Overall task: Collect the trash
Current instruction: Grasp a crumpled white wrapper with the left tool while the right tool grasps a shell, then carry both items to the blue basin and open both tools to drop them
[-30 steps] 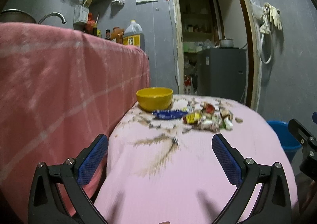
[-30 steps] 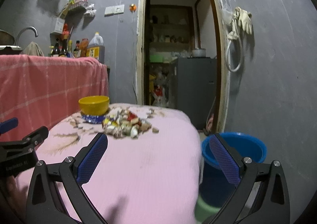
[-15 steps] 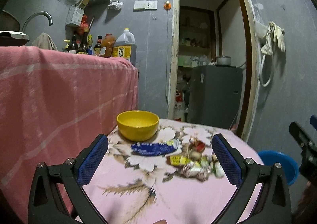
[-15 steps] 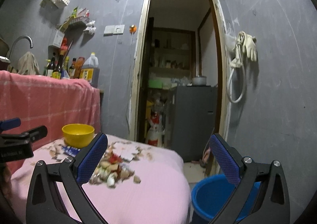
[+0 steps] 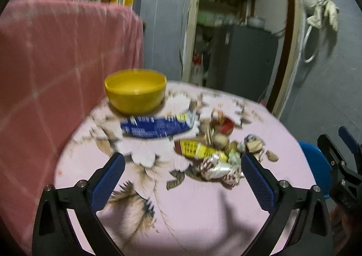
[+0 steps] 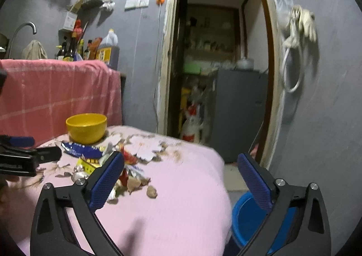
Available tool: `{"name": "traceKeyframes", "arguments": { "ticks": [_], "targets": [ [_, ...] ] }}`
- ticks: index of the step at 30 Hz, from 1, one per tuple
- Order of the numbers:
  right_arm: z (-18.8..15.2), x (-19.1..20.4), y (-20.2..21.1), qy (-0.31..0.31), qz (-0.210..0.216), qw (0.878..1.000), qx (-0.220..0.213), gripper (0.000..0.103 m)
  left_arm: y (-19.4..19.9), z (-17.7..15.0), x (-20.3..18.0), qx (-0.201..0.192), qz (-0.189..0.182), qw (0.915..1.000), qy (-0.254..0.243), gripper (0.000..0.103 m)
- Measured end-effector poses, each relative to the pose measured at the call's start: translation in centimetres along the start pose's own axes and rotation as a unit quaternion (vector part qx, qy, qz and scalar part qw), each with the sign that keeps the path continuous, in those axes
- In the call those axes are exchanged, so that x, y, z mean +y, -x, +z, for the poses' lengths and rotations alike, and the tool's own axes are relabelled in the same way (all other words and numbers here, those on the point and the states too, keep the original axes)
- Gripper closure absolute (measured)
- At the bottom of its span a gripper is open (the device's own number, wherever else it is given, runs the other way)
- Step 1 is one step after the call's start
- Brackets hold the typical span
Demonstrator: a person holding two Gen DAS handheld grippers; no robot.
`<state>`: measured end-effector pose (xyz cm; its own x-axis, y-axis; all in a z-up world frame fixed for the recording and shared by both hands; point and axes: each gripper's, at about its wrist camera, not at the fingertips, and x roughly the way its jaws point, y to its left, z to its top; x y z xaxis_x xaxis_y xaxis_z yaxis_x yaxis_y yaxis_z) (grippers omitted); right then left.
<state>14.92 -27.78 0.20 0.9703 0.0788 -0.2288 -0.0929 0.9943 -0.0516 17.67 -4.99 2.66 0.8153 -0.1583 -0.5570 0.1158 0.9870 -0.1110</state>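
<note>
I am bringing both grippers in over the pink table (image 5: 203, 222), where the trash (image 5: 217, 156) is lying in a loose heap just right of the yellow bowl (image 5: 135, 90). The left gripper (image 5: 181, 179) is hanging wide apart with nothing between its pads; its jaws have just been closing a little. The right gripper (image 6: 181, 179) is doing the same, empty, over the table's near edge. The blue bucket (image 6: 246, 219) is sitting on the floor beside the table. I am judging the risks: small shells scattering off the edge, pads snagging the cloth, and the two grippers colliding over one heap.
</note>
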Motion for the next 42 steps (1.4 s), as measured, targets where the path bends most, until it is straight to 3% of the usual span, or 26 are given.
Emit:
{"name": "traceKeyframes", "arguments": {
  "ticks": [1, 3, 6, 12, 16, 20, 24, 28, 30, 32, 37, 42],
  "targets": [
    [-0.1, -0.1, -0.3, 0.0, 0.004, 1.0, 0.01, 0.012, -0.7, -0.1, 0.1, 0.016, -0.007, 0.9998, 0.005, 0.014],
    [-0.5, -0.2, -1.1, -0.001, 0.017, 0.999, 0.031, 0.024, -2.0, -0.3, 0.2, 0.053, -0.03, 0.998, 0.016, 0.033],
    [-1.0, -0.1, -2.3, 0.001, 0.034, 0.997, 0.064, 0.035, -3.6, -0.5, 0.1, 0.096, -0.062, 0.9931, 0.029, 0.047],
    [-2.1, 0.1, -4.5, -0.003, 0.065, 0.99, 0.126, 0.051, -4.0, -0.2, -0.5, 0.108, -0.094, 0.9892, 0.033, 0.057],
    [-2.3, 0.3, -5.3, 0.002, 0.079, 0.986, 0.149, 0.054, -3.9, -0.1, -0.9, 0.112, -0.112, 0.9867, 0.036, 0.059],
    [-2.6, 0.7, -6.6, 0.012, 0.095, 0.98, 0.176, 0.057, -4.4, 0.2, -1.3, 0.123, -0.125, 0.9837, 0.041, 0.069],
    [-2.8, 0.9, -7.8, 0.011, 0.108, 0.974, 0.199, 0.057, -5.1, 0.0, -1.4, 0.125, -0.129, 0.9829, 0.042, 0.071],
    [-2.8, 0.9, -8.4, 0.01, 0.116, 0.971, 0.208, 0.067, -5.3, 0.1, -1.2, 0.124, -0.134, 0.9821, 0.046, 0.072],
    [-2.8, 0.8, -8.8, 0.004, 0.12, 0.969, 0.215, 0.083, -5.4, 0.1, -1.2, 0.124, -0.134, 0.9821, 0.047, 0.073],
    [-2.9, 0.6, -8.8, -0.001, 0.129, 0.968, 0.217, 0.089, -5.4, 0.1, -1.3, 0.124, -0.133, 0.9822, 0.047, 0.074],
    [-2.7, -0.1, -7.3, -0.014, 0.129, 0.973, 0.192, 0.09, -4.2, 0.1, -1.5, 0.105, -0.137, 0.9843, 0.039, 0.076],
    [-1.6, -2.3, -4.0, -0.036, 0.094, 0.987, 0.127, 0.09, -1.0, 0.8, -4.1, 0.03, -0.137, 0.9901, -0.009, 0.076]
  ]
}}
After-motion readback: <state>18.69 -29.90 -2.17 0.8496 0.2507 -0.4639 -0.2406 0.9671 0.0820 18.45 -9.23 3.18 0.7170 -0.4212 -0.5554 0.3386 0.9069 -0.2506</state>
